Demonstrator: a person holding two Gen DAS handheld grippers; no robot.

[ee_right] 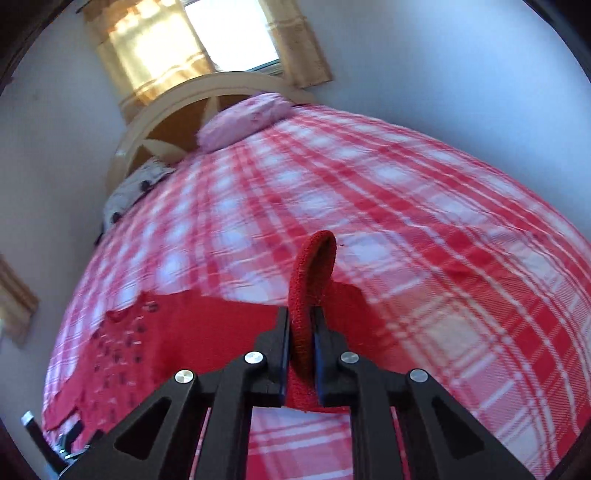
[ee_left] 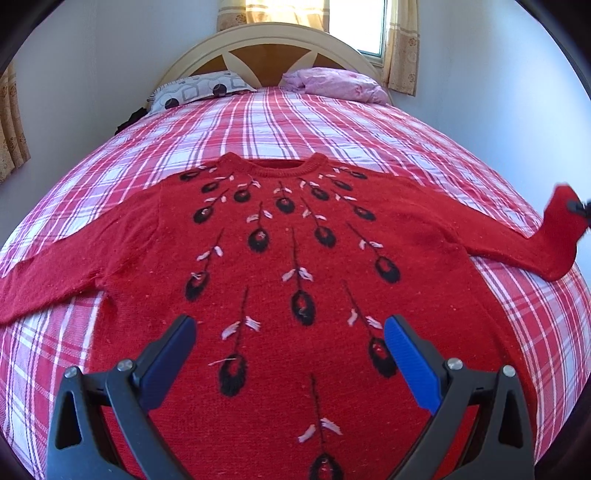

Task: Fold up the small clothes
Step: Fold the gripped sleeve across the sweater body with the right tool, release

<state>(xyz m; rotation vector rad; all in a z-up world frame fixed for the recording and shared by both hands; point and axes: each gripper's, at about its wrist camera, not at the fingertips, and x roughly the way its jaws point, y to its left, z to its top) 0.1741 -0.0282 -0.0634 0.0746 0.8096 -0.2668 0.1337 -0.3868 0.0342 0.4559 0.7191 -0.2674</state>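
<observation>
A red knit sweater with black and white feather patterns lies face up on the plaid bed, neck toward the headboard. My left gripper is open and empty, hovering over the sweater's lower body. My right gripper is shut on the cuff of the sweater's right sleeve and holds it lifted off the bed. In the left wrist view that raised sleeve shows at the far right, with the right gripper's tip on it. The left sleeve lies flat, stretched to the left.
The bed has a red, pink and white plaid cover. A patterned pillow and a pink pillow lie by the arched headboard. Walls stand close on both sides, and a curtained window is behind the headboard.
</observation>
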